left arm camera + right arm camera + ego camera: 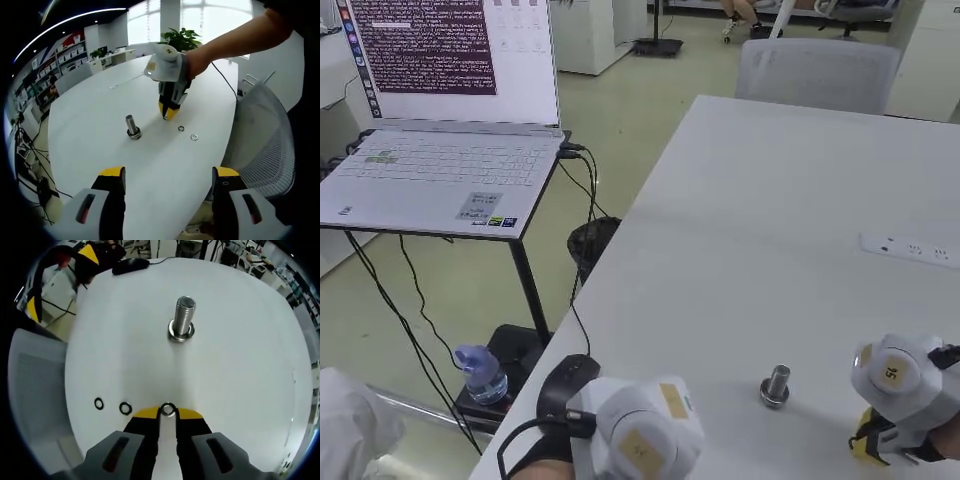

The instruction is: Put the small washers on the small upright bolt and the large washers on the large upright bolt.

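Table (770,200) is white and bare across most of its top; 1 bolt (182,320) stands upright on it, threads up, with a wider ring at its base, well in from every edge and with open surface on all sides.

The right gripper (168,416) points down at the table between the bolt and the near edge; its yellow-tipped jaws are drawn almost together, leaving only a thin slit, and their tips press on either side of a pinched washer (169,408); whether that washer is off the surface I cannot tell. Just beside those tips lies the nearer washer (125,407), flat on the table; the farther washer (99,403) lies beyond it, apart from it and close to the table's edge, past which a grey mesh chair (35,380) stands.

The left gripper (170,175) hangs back from the work with its jaws spread wide and nothing between them; the bolt and the right gripper both sit ahead of it, with bare table between.

A black mouse (565,385) rests at the table's edge beside the left gripper, its cable running off the side; a white power strip (910,248) lies far across the top, well apart from the bolt. Off the table's edge a laptop (440,170) sits on a separate stand.
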Motion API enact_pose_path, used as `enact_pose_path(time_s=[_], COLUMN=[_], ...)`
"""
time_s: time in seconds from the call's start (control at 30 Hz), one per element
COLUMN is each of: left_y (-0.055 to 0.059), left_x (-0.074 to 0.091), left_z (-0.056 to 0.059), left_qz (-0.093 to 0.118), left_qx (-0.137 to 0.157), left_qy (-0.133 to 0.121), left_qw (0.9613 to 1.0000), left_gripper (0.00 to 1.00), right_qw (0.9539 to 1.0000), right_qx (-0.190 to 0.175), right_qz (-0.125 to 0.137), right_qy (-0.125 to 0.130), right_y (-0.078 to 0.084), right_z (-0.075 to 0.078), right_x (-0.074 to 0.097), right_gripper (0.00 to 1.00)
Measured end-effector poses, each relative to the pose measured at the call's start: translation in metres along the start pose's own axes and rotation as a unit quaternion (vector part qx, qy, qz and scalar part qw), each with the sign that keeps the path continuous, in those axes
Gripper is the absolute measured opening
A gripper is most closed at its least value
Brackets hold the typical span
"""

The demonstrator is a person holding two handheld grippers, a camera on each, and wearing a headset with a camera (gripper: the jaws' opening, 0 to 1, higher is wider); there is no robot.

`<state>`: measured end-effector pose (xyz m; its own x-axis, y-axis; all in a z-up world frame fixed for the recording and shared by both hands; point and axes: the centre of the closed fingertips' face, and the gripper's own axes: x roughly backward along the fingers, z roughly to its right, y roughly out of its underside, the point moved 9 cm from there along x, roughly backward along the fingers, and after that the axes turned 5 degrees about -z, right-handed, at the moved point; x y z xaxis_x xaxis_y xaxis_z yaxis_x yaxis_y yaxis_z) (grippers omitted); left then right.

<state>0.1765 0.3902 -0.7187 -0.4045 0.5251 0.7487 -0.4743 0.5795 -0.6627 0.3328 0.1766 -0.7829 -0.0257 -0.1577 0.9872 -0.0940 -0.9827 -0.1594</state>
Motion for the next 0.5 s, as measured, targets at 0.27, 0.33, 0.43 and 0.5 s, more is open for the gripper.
enact_pose_path(time_s=[0.27,0.33,0.43,0.5], left_y=[0.0,-0.002,-0.005,-0.006], left_x=[-0.004,-0.005,-0.006,-0.007], left_z=[0.001,0.0,0.0,-0.001], left_qz=[-0.002,-0.002,0.001,0.002], left_qx=[-0.005,-0.008,-0.009,-0.01], left_qy=[0.003,0.004,0.004,0.005], left_qw=[1.0,1.0,0.9999,0.9999], left_gripper=[0.7,0.7,0.71,0.71], right_qw=[0.9998,0.9998,0.9996,0.9995], right_qx=[-0.013,-0.013,-0.019,-0.021], right_qz=[0.012,0.013,0.015,0.015], right_qy=[0.006,0.01,0.015,0.015], right_y=[0.003,0.004,0.006,0.007], right_z=[0.002,0.005,0.01,0.012], right_x=[0.026,0.034,0.043,0.047], right_gripper=[0.12,0.12,0.12,0.12])
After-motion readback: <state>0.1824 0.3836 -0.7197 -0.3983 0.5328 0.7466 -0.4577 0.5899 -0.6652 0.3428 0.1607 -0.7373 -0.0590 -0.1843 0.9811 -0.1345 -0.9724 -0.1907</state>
